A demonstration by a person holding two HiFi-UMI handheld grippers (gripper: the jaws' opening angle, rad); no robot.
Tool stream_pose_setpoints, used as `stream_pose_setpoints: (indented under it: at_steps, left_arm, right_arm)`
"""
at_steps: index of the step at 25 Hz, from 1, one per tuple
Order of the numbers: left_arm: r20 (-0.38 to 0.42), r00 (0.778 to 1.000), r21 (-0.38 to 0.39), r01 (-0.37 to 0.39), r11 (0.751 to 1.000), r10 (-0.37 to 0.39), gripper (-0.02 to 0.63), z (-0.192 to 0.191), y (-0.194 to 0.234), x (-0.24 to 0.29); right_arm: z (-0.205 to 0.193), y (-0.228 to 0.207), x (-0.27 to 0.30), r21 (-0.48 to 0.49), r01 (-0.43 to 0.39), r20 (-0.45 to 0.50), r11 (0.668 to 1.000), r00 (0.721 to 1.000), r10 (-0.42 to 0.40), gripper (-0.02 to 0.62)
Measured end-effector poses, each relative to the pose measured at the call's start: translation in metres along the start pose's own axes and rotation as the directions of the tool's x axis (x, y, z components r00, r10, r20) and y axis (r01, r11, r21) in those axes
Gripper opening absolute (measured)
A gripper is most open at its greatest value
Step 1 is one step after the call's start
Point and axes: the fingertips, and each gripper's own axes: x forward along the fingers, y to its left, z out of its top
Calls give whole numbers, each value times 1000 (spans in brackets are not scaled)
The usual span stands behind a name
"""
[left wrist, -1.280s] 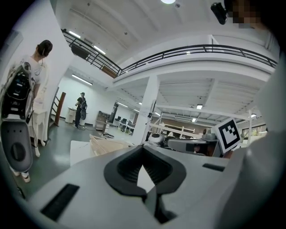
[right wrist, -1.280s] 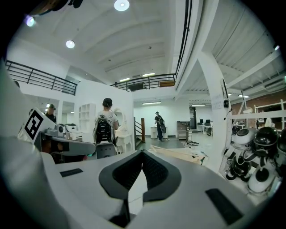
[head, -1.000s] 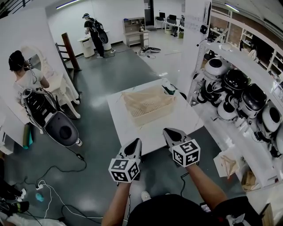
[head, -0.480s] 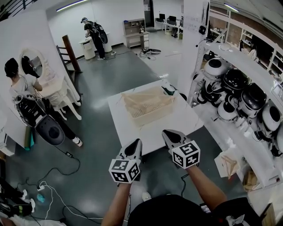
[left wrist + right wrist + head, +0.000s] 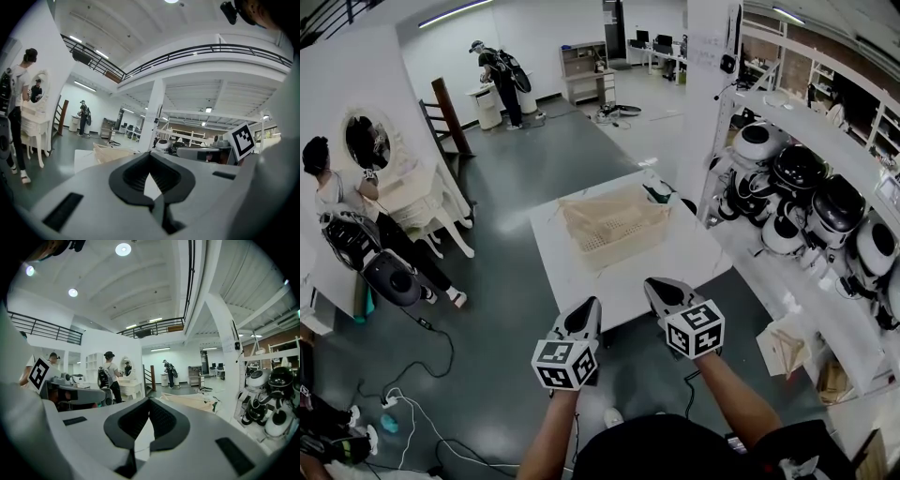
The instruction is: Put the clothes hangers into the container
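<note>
A white table (image 5: 581,281) stands ahead. The beige slatted container (image 5: 614,230) sits on its far half, with pale hanger-like shapes lying in it. Nearer, off the table's near edge, the left gripper (image 5: 585,311) and right gripper (image 5: 662,290) hover side by side, jaws closed and empty.

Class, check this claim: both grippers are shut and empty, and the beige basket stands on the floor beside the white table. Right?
No. The head view shows the beige basket standing on the white table, not on the floor beside it. The rest holds: the left gripper and the right gripper are both shut and empty.
</note>
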Motion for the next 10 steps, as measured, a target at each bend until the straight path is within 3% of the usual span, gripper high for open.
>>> stream_pose_setpoints:
  at_steps: [10]
  left_arm:
    - [26,999,-66,26,997,-24,5,6,-7,1]
  right_arm:
    - [-5,-2,-4,16,-9,-12,1000,1000,9,20]
